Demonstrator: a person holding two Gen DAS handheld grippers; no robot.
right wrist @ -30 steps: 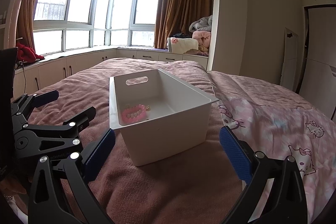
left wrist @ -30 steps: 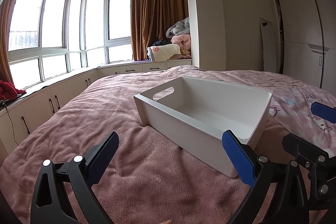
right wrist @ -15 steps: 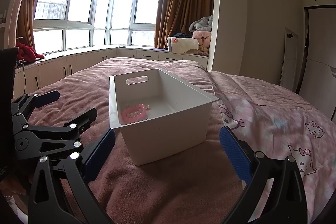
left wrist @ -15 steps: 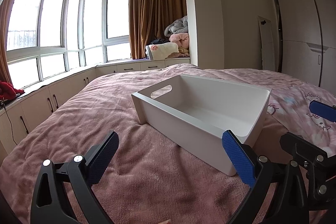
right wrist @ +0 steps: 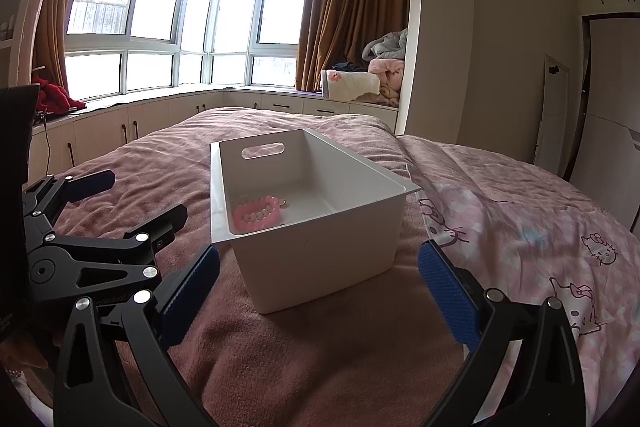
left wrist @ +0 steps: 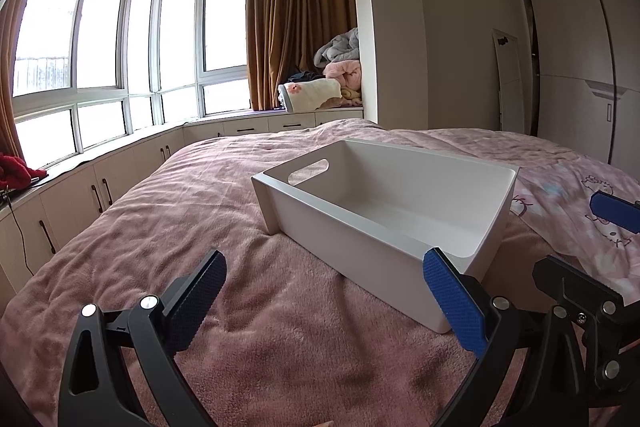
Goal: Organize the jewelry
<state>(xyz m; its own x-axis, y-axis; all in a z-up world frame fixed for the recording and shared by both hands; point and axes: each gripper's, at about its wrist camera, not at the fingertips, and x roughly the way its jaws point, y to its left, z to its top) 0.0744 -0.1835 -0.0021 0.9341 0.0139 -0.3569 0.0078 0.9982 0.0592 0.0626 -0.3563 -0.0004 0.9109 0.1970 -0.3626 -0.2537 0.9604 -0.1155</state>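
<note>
Bed [left wrist: 200,227] fills the lower half of both views; covered by a pink plush blanket [right wrist: 320,347], with a lighter pink cartoon-print quilt [right wrist: 540,227] lying over its right side.

Bay window [left wrist: 120,67] runs along the left and far wall, brown curtain [left wrist: 296,27] at its right end, low cabinets [left wrist: 80,195] beneath. Folded bedding pile [left wrist: 332,83] sits on the window seat beside the curtain. Wardrobe [left wrist: 580,67] stands at far right. Red cloth [left wrist: 16,171] on the sill at left.

White bin [right wrist: 312,227] rests on the bed, on the plush blanket, its right edge just beside the quilt. Slot handle [right wrist: 263,150] cut in the far end wall. Bin upright, open top.

Left tongs [left wrist: 324,303]: spread wide, blue pads [left wrist: 196,299] well apart, nothing between them. They hover over the blanket in front of the bin's near left corner. In the right wrist view they appear at lower left, also open [right wrist: 120,199].

Right tongs [right wrist: 320,291]: spread wide, empty, pads [right wrist: 448,291] flanking the bin's near end wall without touching it.

Pink bead bracelet [right wrist: 258,213] lies on the bin floor, against the left wall at the near end. A small metallic piece [right wrist: 282,201] shows at its right end; too small to identify. The bracelet is hidden by the bin wall in the left wrist view.
</note>
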